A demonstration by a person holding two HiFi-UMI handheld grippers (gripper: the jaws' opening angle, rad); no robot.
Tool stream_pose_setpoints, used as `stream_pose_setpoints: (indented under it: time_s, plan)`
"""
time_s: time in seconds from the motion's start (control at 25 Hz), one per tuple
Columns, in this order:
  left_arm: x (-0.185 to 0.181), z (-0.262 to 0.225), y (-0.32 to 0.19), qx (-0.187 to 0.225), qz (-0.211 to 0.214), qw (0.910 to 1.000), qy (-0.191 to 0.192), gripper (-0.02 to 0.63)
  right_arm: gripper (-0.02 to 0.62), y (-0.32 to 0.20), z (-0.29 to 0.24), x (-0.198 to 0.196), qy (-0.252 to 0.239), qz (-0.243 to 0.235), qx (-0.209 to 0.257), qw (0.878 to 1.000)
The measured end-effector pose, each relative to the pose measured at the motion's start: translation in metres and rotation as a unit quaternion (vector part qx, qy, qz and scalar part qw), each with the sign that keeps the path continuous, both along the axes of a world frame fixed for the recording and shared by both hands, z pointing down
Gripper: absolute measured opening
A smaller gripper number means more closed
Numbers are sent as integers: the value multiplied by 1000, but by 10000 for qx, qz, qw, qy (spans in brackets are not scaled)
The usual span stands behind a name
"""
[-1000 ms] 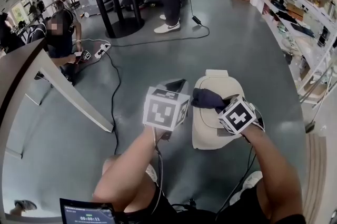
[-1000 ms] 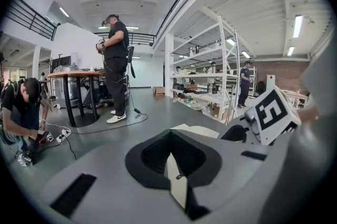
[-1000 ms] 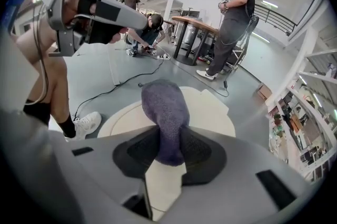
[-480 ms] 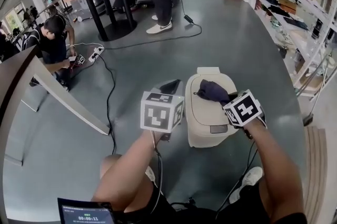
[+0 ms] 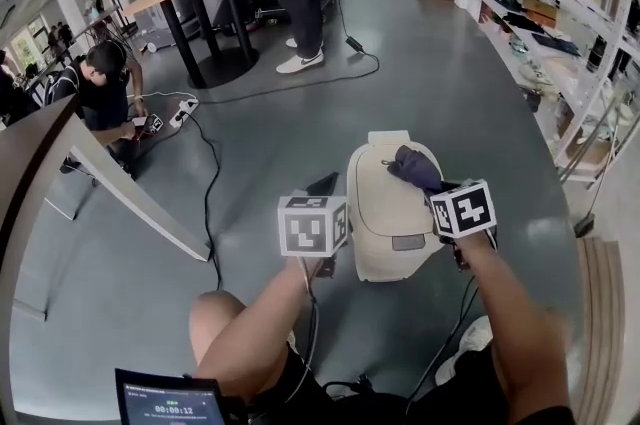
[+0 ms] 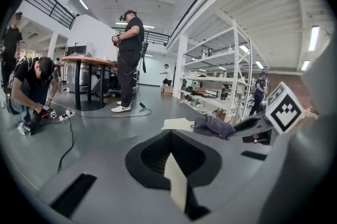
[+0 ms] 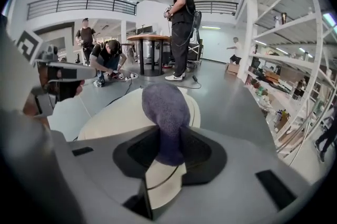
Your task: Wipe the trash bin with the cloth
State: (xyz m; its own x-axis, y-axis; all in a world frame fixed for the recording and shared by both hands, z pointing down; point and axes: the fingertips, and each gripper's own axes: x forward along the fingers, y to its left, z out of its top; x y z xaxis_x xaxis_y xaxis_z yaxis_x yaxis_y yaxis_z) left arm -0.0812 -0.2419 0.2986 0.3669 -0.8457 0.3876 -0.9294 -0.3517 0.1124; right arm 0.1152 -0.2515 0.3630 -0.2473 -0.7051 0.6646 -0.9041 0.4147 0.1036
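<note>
Nearest you, both forearms reach fwd and down. Your left gripper point(image 5: 322, 185) hangs just beside the left flank of the beige plastic trash bin w/ rounded lid point(image 5: 385, 218), apart from it. Its jaws look pressed together w/ nothing btwn them. Your right gripper point(image 7: 164, 162) is the one at the work, angled inward over the lid w/ jaws clenched on the dark purple knitted cloth point(image 7: 164, 112). The cloth bunches out ahead of those jaws and seems to rest on the far-right part of the lid. The bin stands on the grey concrete floor point(image 5: 450, 93) straight ahead, long axis running away from you. Most bare lid therefore lies left of the cloth and back toward you, so that's prob. the direction to drag. Further off, white metal shelving point(image 5: 560, 3) lines the right side.
</note>
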Motion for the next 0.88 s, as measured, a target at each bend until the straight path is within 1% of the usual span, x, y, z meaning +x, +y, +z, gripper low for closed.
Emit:
stream_pose_setpoints:
  time_s: [0.12,0.28,0.36,0.44,0.52,0.64,0.72,0.8,0.88]
  plan:
    - [-5,12,4,-35,-151,9998,89,-2,114,4,-11,-5,-221,187,225,9993]
    - [-16,12,20,-4,-414,9986,334,-2,114,27,-37,-39,-682,-154,354,9969]
    - [-16,9,28,-32,-354,9987,370,-2,114,41,-42,-57,-833,-325,284,9956]
    - [-16,6,34,11,-307,9989,343,-2,114,53,-39,-73,-935,-400,123,9947]
    - [-16,7,40,39,-251,9990,363,-2,114,58,-31,-90,-1010,-389,-50,9941]
    - [-9,15,46,-28,-121,9993,347,-2,114,60,-18,-108,-1162,-345,-231,9924]
    - [-6,20,50,-52,-129,9996,230,-2,114,65,-11,-116,-1203,-373,-321,9915]
    - [-12,23,52,-99,-193,9997,97,-2,114,69,-7,-126,-1241,-407,-392,9907]
    - [-21,24,52,-172,-287,9994,59,-2,114,73,-4,-134,-1207,-448,-440,9907]
